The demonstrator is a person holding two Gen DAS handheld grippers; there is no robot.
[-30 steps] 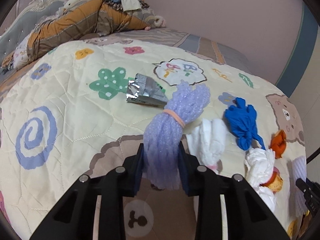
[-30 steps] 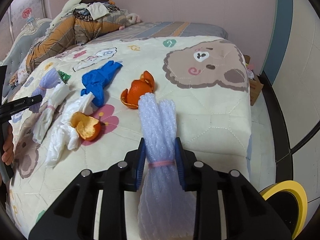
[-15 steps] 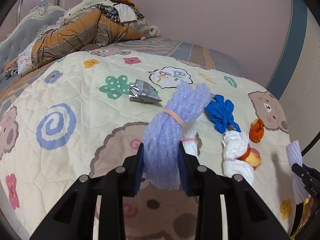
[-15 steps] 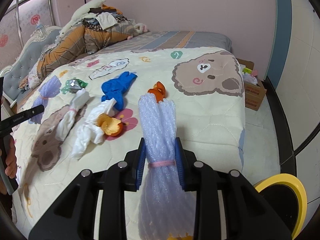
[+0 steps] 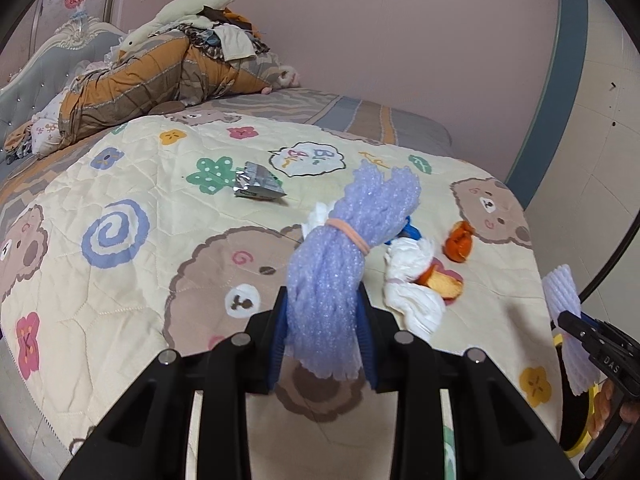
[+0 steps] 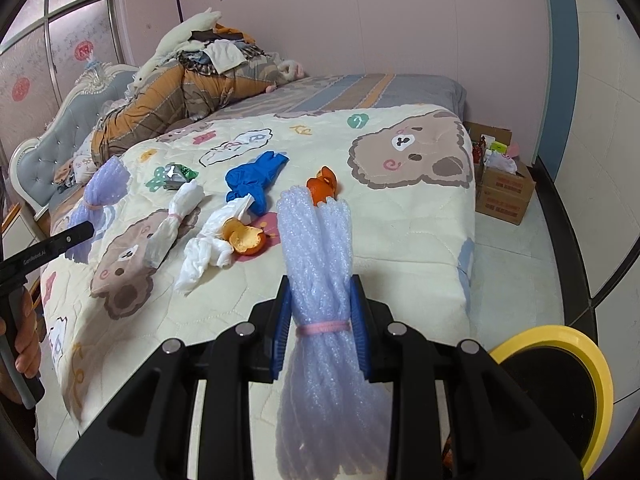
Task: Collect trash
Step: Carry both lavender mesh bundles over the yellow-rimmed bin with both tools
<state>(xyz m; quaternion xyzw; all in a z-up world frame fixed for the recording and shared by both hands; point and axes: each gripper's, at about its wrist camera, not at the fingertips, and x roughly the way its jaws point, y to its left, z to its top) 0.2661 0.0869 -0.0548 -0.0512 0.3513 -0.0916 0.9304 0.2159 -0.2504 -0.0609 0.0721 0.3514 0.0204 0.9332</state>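
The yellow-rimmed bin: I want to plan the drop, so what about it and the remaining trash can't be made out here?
- Yellow-rimmed bin: right wrist view, partly cut off by the right gripper and the frame edge; its dark inside shows no contents.
- Blue glove: left wrist view, mostly hidden behind the purple foam bundle.
- Foil wrapper: its print is too small to read.
- Cardboard box: contents too small to identify.
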